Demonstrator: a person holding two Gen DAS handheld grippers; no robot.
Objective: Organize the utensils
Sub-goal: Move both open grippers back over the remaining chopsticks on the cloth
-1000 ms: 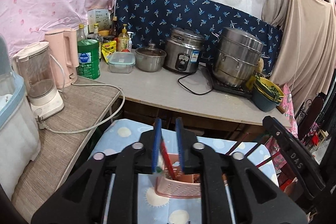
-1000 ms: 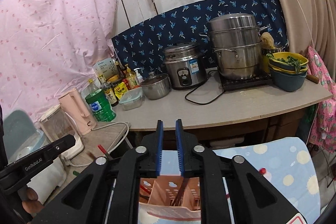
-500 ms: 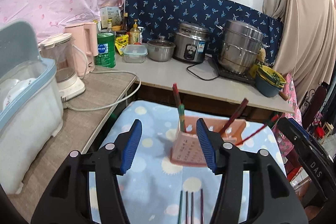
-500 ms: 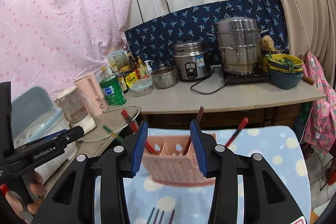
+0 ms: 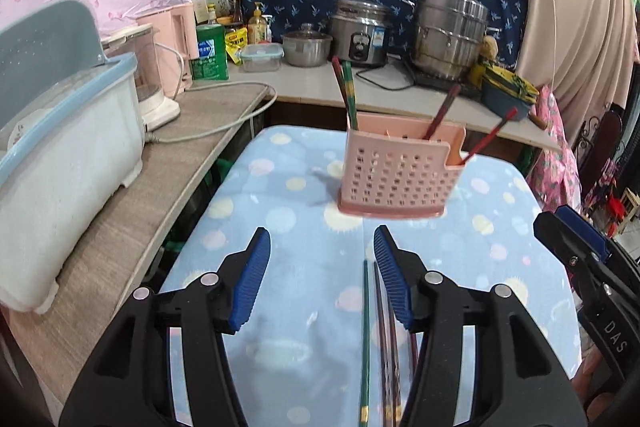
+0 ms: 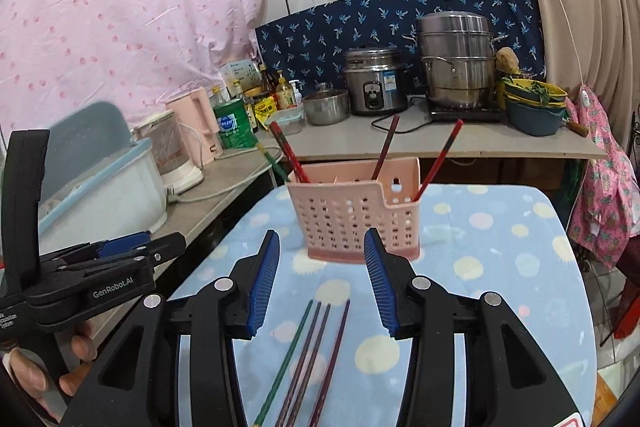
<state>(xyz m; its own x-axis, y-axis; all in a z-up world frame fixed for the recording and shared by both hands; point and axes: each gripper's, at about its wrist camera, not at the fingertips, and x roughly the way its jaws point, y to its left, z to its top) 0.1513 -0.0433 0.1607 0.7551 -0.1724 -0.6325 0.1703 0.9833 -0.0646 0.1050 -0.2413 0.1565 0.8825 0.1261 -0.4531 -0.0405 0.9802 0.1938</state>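
Note:
A pink perforated utensil holder (image 5: 398,171) (image 6: 356,213) stands on the blue dotted cloth (image 5: 288,195) (image 6: 480,247). Several chopsticks (image 5: 347,93) (image 6: 440,157) stand in it, red, green and dark. Several more chopsticks (image 5: 365,339) (image 6: 316,355) lie flat on the cloth, a green one leftmost. My left gripper (image 5: 322,243) is open and empty above the lying chopsticks. My right gripper (image 6: 322,241) is open and empty above them too, just short of the holder. The left gripper also shows in the right wrist view (image 6: 120,247).
A white and blue dish bin (image 5: 60,147) sits on the wooden counter at left, with a blender (image 5: 154,79) and cable. The back counter holds a rice cooker (image 5: 360,37), a steel steamer (image 5: 450,33), bottles and stacked bowls (image 5: 508,93).
Both grippers went from shut over the holder to open and drew back from it. The chopsticks they held now stand in the holder. The lying chopsticks have come into view.

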